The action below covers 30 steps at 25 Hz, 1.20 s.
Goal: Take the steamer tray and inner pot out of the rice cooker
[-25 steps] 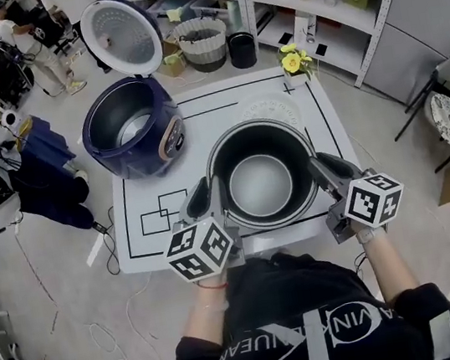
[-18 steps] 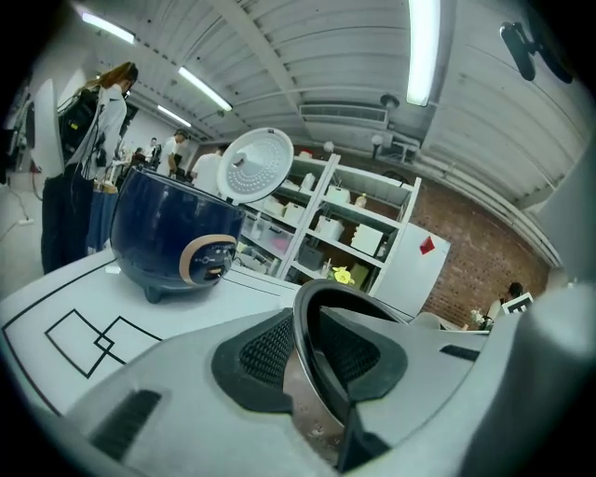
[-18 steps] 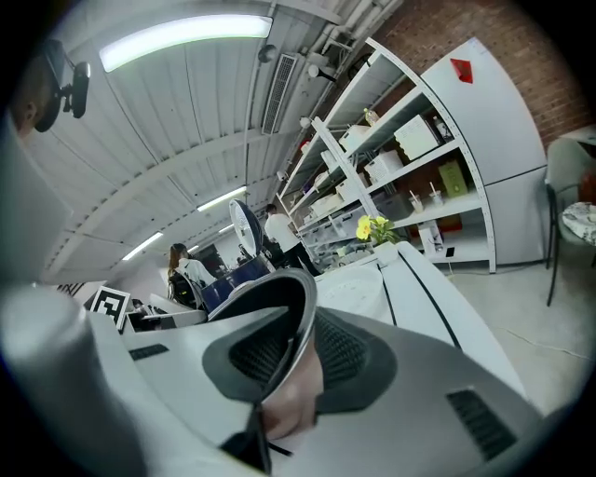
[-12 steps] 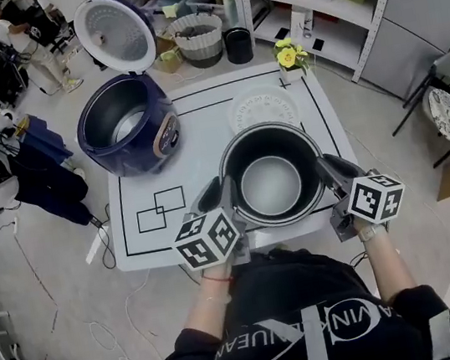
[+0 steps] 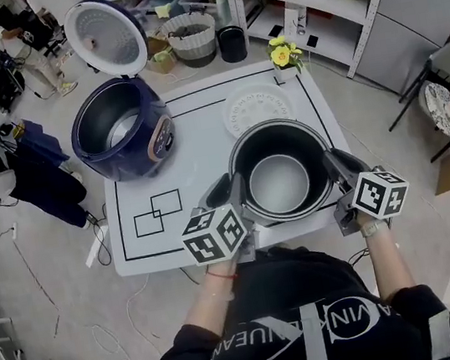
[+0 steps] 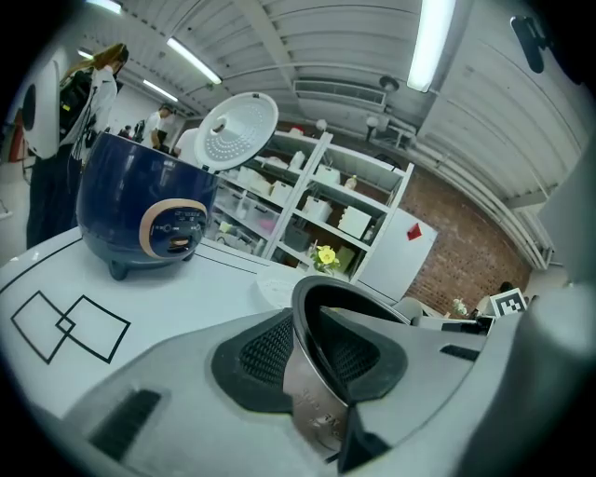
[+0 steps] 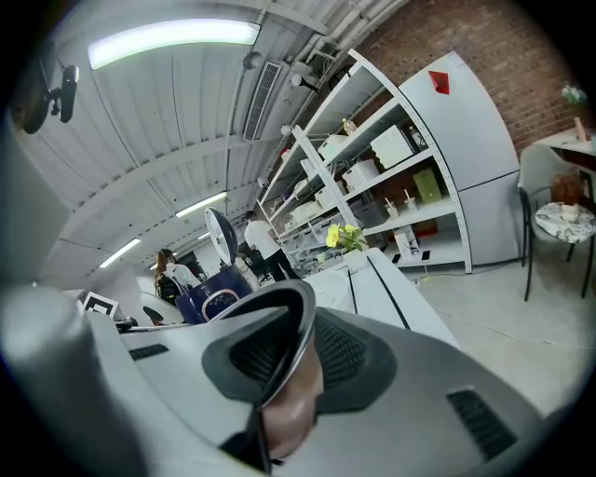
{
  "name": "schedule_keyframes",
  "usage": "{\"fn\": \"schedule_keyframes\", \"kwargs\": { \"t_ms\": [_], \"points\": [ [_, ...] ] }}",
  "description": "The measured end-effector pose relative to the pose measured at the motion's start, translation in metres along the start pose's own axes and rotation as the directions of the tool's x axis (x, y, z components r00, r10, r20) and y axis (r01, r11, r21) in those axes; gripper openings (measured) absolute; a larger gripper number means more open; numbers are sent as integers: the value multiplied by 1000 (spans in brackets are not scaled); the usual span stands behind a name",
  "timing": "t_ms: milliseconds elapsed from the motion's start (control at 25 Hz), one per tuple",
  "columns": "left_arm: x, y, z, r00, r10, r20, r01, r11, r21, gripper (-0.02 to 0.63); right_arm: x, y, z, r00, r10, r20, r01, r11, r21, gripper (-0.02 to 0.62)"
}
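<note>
Clamping the inner pot (image 5: 281,183) from opposite sides, the left gripper (image 6: 307,347) and the right gripper (image 7: 289,365) each have their jaws closed partway on the pot's thin wall, with one ribbed dark pad inside the rim and the other outside.

The left gripper grips the rim on the pot's left, the right gripper the rim on its right. The pot is round and deep, with a dark flared rim and dark inner wall, a pale grey floor, and a bare, shiny metal outer wall with faint stamped lettering.

It sits between the two grippers over the near right part of the white table (image 5: 195,150). Whether its base touches the tabletop cannot be told.

Just behind it on the table lies the steamer tray (image 5: 258,109), a flat white perforated disc. At the far left corner stands the dark blue rice cooker (image 5: 121,136), its lid (image 5: 107,37) raised and its well open. Two overlapping black squares (image 5: 156,213) are drawn near the front left. Yellow flowers (image 5: 282,56) stand at the far right corner.
</note>
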<state>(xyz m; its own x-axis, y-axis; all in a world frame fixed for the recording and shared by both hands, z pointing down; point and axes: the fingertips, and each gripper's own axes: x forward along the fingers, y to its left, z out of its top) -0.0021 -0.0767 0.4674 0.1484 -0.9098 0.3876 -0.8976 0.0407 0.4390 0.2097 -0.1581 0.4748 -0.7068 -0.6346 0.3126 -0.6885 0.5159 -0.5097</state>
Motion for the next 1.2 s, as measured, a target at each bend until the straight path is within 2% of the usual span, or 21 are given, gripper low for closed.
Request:
{"fn": "schedule_keyframes", "kwargs": {
  "t_ms": [320, 520, 640, 760, 960, 1080, 1200],
  "points": [
    [5, -6, -1, 1000, -10, -6, 10, 1000, 23, 84, -3, -7, 3, 1000, -13, 10, 14, 1000, -18, 72],
    [6, -5, -1, 1000, -24, 17, 24, 998, 50, 84, -1, -6, 3, 1000, -9, -14, 7, 994, -108, 81],
    [2, -3, 3, 996, -48, 69, 44, 997, 58, 84, -1, -4, 2, 999, -5, -34, -2, 983, -183, 90],
    [-5, 1, 13, 990, -36, 134, 25, 996, 83, 84, -2, -3, 4, 999, 0, -37, -9, 971, -238, 97],
    [-21, 15, 33, 977, 2, 213, -30, 991, 127, 72, -11, 3, 23, 999, 17, 35, -5, 952, -307, 74],
    [-30, 15, 47, 967, -9, 256, -40, 982, 185, 46, -16, 12, 33, 995, 47, 85, -18, 950, -312, 37],
    [-38, 10, 58, 958, -33, 284, -53, 956, 289, 35, -25, 22, 39, 988, 67, 139, -18, 944, -329, 16]
  ]
}}
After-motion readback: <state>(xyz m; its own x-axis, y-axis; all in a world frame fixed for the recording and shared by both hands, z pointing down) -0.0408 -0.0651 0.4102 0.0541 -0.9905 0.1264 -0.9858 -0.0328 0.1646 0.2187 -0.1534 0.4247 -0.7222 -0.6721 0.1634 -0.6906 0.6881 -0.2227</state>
